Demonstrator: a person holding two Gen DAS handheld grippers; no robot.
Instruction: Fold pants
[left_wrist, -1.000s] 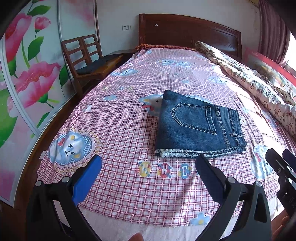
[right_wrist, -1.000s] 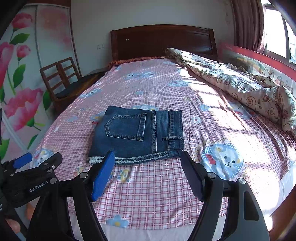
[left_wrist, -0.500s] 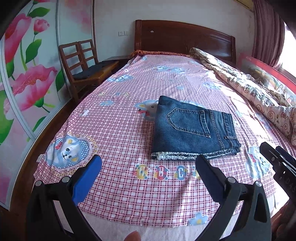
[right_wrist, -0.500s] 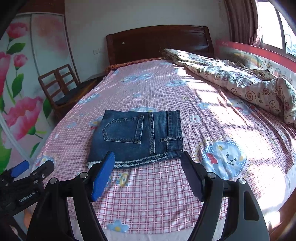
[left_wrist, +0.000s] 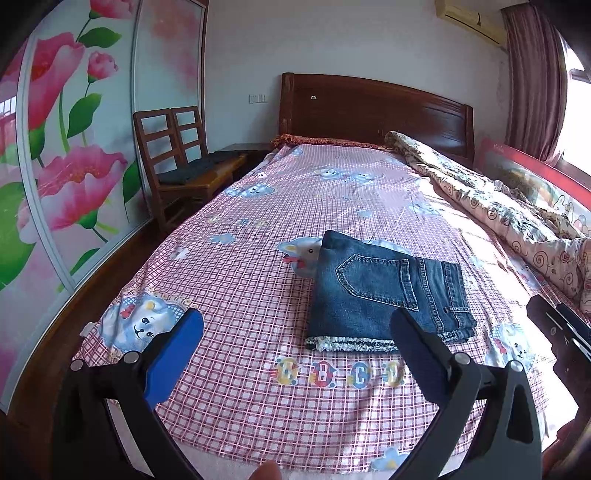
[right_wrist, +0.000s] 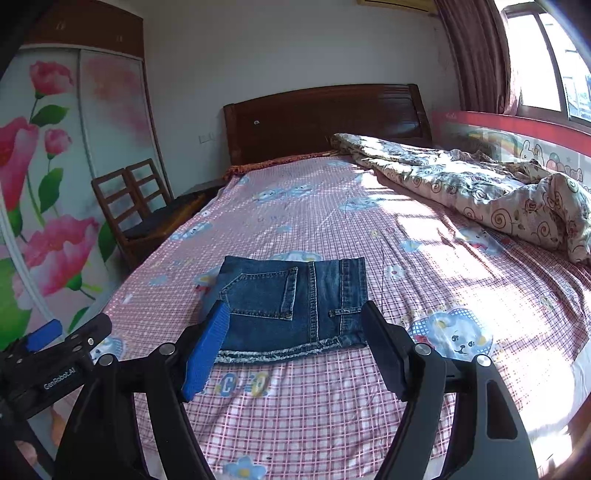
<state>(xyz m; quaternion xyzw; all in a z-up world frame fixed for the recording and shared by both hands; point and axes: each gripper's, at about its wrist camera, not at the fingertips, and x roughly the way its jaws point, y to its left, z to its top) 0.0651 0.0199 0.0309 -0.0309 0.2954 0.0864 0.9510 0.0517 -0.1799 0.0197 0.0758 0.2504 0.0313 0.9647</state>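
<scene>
- Pants (left_wrist: 384, 291) lie folded into a compact denim rectangle on the bed (left_wrist: 236, 280), near the foot end, back pocket facing up, frayed hem edge toward the cameras.
- Fold looks square and flat, layers stacked evenly; judged as task done or nearly done, no loose leg sticking out.
- Left hand-held gripper (left_wrist: 295, 339) is spread wide, nothing between the blue pads, held above the sheet short of the pants and not touching them.
- Right hand-held gripper (right_wrist: 293, 332) is also spread wide and empty; its pads frame the near edge of the pants in the right wrist view, but there is clear space to the fabric, no contact.
- Both grippers point down at a slant toward the bundle, likely so the person can check the result from the foot of the bed.
- Pants sit over the cartoon print of the sheet, mid-width of the bed, well apart from the rumpled quilt (right_wrist: 480, 184) along the window side; flat clear sheet probably chosen for folding room.
- Chair (left_wrist: 177, 155) beside the bed near the headboard (left_wrist: 369, 110), not involved.
- A fingertip (left_wrist: 266, 470) shows at the bottom edge of the left wrist view, part of the person's grip on the tool.
- If any move remains, guess is a final smoothing or nothing.
</scene>
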